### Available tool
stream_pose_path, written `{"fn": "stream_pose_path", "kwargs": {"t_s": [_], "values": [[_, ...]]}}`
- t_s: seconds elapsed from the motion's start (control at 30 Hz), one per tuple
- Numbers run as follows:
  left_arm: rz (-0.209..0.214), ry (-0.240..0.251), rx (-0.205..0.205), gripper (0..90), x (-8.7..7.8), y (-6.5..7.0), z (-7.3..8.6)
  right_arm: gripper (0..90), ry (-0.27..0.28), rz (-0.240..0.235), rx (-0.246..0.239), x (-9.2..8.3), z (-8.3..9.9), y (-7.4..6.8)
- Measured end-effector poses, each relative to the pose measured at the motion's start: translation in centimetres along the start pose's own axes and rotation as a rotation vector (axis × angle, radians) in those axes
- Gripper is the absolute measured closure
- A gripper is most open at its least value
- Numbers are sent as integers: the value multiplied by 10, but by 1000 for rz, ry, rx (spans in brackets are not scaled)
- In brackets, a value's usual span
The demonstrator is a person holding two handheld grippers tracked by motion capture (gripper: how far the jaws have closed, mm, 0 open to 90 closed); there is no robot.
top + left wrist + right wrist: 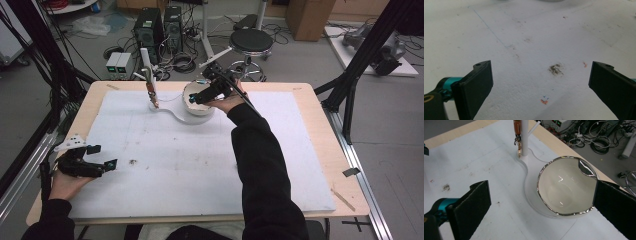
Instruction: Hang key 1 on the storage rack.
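A white bowl (199, 106) (564, 187) with a shiny metal rim stands empty on a flat white base (530, 192) at the far middle of the table. A thin white stand (148, 75) (524, 137) rises from the same base, and a small orange-brown piece (517, 130) hangs from it. My right gripper (196, 92) (541, 195) hovers open over the bowl, with one jaw above the bowl's right rim and the other over the sheet. My left gripper (104, 156) (540, 75) is open and holds nothing, low over the white sheet near the table's left front.
A white sheet (200, 165) covers most of the wooden table (320, 130). It bears a brown stain (555, 69) (133, 162) and small orange marks (544, 101). Black frame struts (360, 55) stand at the right and left edges. A stool (251, 41) and cables lie beyond.
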State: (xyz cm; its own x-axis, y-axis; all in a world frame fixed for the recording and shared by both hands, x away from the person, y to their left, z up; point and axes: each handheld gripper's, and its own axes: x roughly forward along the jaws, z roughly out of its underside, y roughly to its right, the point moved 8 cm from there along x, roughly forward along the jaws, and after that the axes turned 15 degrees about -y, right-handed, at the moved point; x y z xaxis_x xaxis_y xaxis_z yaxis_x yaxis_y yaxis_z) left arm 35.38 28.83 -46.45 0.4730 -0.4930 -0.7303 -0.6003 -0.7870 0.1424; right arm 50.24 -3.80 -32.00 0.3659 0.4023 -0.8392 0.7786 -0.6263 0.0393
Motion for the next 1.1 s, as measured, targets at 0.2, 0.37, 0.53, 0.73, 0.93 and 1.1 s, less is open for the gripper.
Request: {"fn": "stream_pose_path", "kwargs": {"t_s": [0.2,0.37,0.53,0.73,0.93,1.1], "values": [[6,4,2,60,0,2,-1,6,-1,14,28,-2,21,8],[7,7,3,60,0,3,-1,6,-1,14,60,-4,42,14],[4,3,3,60,0,3,-1,6,0,25,69,-9,61,19],[5,14,5,60,-2,3,-1,6,11,40,110,-19,83,30],[5,12,5,60,-1,3,-1,6,-1,48,113,-24,107,27],[2,13,3,59,-2,3,-1,6,-11,49,112,-22,127,21]]}}
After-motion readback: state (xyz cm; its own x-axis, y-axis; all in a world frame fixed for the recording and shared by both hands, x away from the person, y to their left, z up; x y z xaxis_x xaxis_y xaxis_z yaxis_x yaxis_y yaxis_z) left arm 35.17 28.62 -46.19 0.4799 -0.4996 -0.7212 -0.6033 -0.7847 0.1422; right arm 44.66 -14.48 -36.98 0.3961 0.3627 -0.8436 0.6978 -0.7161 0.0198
